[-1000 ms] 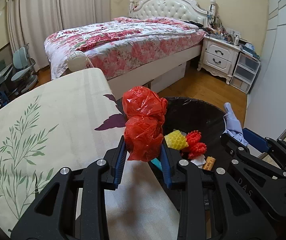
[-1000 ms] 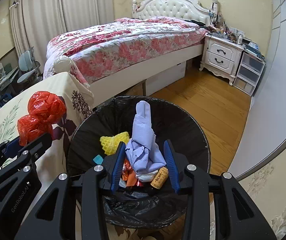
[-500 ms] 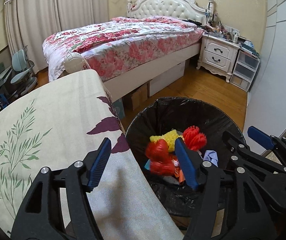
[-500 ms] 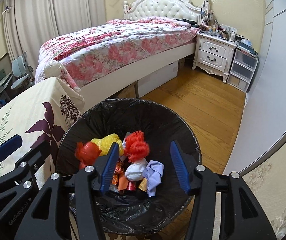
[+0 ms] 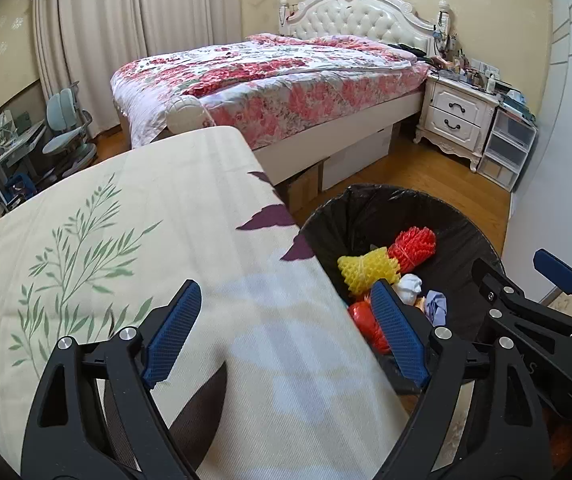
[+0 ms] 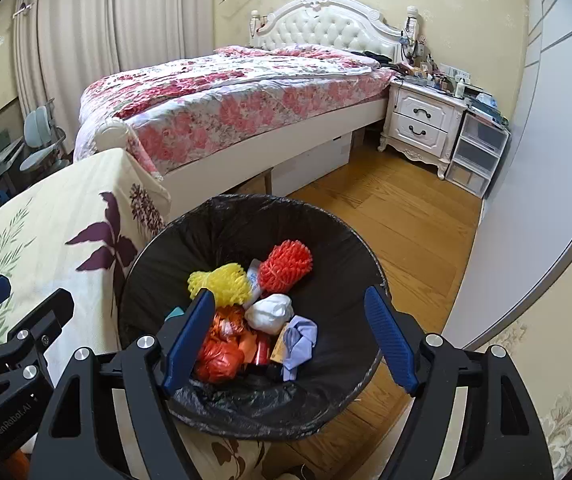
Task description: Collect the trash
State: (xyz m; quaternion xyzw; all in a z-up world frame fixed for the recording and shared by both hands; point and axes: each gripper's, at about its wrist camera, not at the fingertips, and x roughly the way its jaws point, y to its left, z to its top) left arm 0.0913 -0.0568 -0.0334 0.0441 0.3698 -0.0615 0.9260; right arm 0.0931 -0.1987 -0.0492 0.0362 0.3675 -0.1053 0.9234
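Observation:
A round bin with a black liner (image 6: 350, 248) (image 5: 458, 220) stands on the floor beside the table. In it lie a red plastic bag (image 6: 219, 360) (image 5: 366, 322), a lilac wad (image 6: 300, 340) (image 5: 436, 306), yellow foam net (image 6: 219, 282) (image 5: 368, 268), red foam net (image 6: 286, 266) (image 5: 414, 248) and a white wad (image 6: 269, 312). My left gripper (image 5: 286, 336) is open and empty over the table's right edge. My right gripper (image 6: 292, 342) is open and empty above the bin.
The table wears a cream floral cloth (image 5: 125, 240) (image 6: 45, 232). Behind stand a bed with a pink floral quilt (image 5: 286, 76), a white nightstand (image 5: 458, 116), plastic drawers (image 5: 506, 152), wooden floor (image 6: 386, 208) and a desk chair (image 5: 65, 120) at the far left.
Both grippers opened: the red bag and the lilac wad dropped into the bin. The left gripper then moved back left over the table; the right stays above the bin.

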